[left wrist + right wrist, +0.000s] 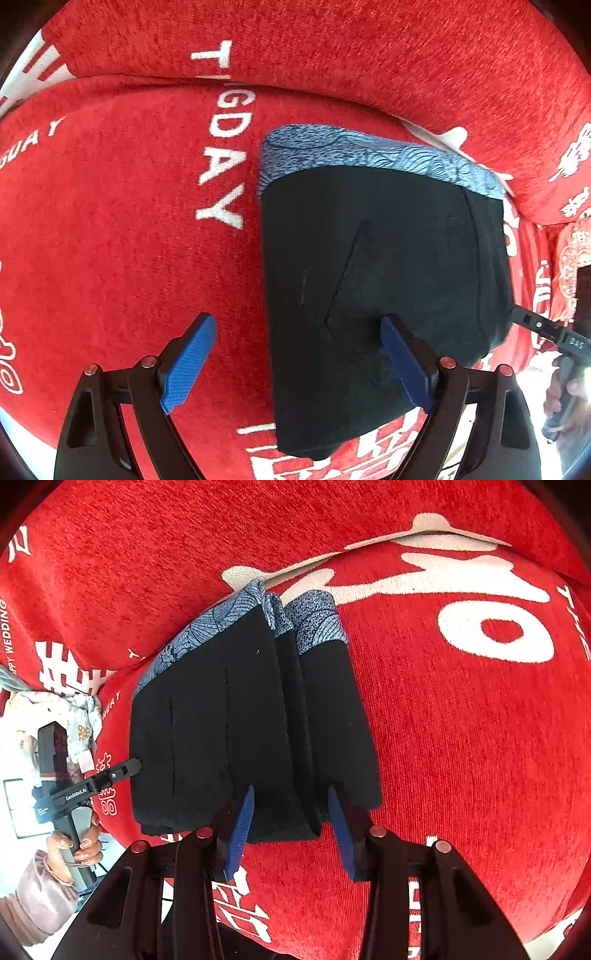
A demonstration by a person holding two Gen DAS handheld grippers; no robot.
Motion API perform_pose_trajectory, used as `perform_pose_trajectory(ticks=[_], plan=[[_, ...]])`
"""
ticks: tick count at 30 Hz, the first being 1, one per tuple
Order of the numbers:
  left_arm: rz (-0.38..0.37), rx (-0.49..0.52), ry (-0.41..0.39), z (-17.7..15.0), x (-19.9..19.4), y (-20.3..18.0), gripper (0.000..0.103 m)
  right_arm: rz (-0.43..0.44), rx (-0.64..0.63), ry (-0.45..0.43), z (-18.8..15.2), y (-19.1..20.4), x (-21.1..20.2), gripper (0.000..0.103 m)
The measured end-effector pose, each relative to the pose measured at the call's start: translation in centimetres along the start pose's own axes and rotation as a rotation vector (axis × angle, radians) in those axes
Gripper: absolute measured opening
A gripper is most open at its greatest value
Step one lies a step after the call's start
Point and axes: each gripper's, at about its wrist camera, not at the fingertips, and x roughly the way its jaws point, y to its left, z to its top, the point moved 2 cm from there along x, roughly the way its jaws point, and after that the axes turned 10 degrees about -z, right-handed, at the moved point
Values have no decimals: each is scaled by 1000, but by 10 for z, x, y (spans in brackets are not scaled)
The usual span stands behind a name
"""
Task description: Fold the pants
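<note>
I see the folded black pants with blue patterned waistband (240, 720) on the red chenille cover (461, 738); my left gripper (299, 362) gapes wide, empty; my right gripper (291, 830) stands part-open, its fingers (242, 830) straddling the near edge, not pinching.

Black pants (384, 258) w/ blue-patterned waistband (369, 151)

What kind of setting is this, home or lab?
Likely a home: the folded black pants lie on a sofa-like seat draped in a red wedding-print cover, with a small heap of pale patterned clothes beside it.
</note>
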Motion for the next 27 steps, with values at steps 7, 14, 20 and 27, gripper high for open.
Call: perform_pose_trajectory(ticks=[7, 14, 20, 27], plan=[[-58, 20, 19, 13, 14, -12, 92, -11, 9, -33, 11, -13, -7, 67], [-210, -32, 83, 24, 28, 2, 92, 98, 23, 23, 25, -34, 12, 78], [-222, 11, 103, 28, 42, -11, 92, 172, -30, 87, 39, -37, 30, 79], [-231, 10, 86, 35, 53, -15, 95, 267, -116, 160, 56, -25, 48, 81]])
